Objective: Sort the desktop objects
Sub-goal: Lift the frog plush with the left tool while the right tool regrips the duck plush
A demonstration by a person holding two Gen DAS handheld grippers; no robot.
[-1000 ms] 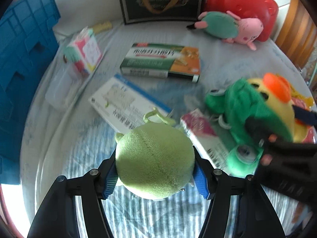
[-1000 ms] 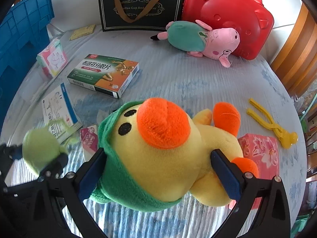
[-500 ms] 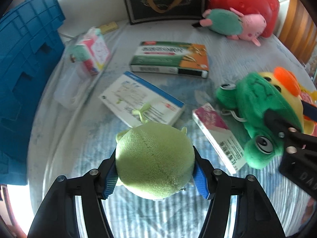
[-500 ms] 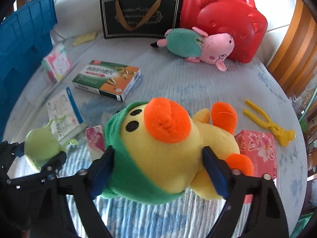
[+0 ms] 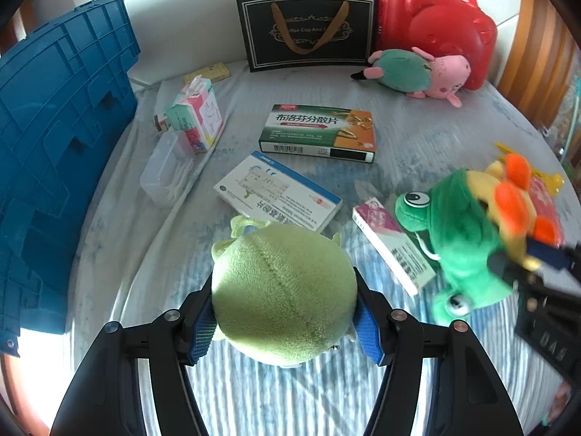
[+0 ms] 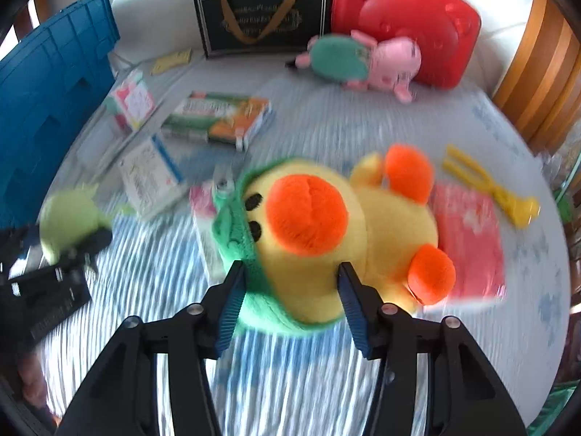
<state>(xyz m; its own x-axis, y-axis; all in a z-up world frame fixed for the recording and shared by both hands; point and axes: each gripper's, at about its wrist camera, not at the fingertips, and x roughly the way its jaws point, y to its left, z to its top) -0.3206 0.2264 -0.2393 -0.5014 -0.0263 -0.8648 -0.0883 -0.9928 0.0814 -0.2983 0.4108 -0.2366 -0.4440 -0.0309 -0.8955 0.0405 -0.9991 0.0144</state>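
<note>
My left gripper (image 5: 287, 323) is shut on a round light-green plush (image 5: 283, 290) and holds it above the striped cloth. It also shows in the right wrist view (image 6: 69, 218) at the far left. My right gripper (image 6: 290, 301) is shut on a yellow duck plush with an orange beak and green frog hood (image 6: 312, 225), held above the table. The duck plush also shows in the left wrist view (image 5: 472, 232) at the right. The right wrist view is blurred by motion.
On the table lie a green-orange medicine box (image 5: 319, 132), a white-blue box (image 5: 279, 190), a pink-white box (image 5: 392, 247), a tissue pack (image 5: 196, 120), a clear plastic case (image 5: 163, 170) and a pig plush (image 5: 417, 72). A blue crate (image 5: 54, 138) stands left. A black gift bag (image 5: 308, 31) and red case (image 5: 435, 18) stand behind. Yellow tongs (image 6: 490, 185) and a pink packet (image 6: 468, 243) lie right.
Both grippers have risen and pulled back with their plush toys, so more of the table shows. The right gripper has moved right and now holds the duck lower on its body.
</note>
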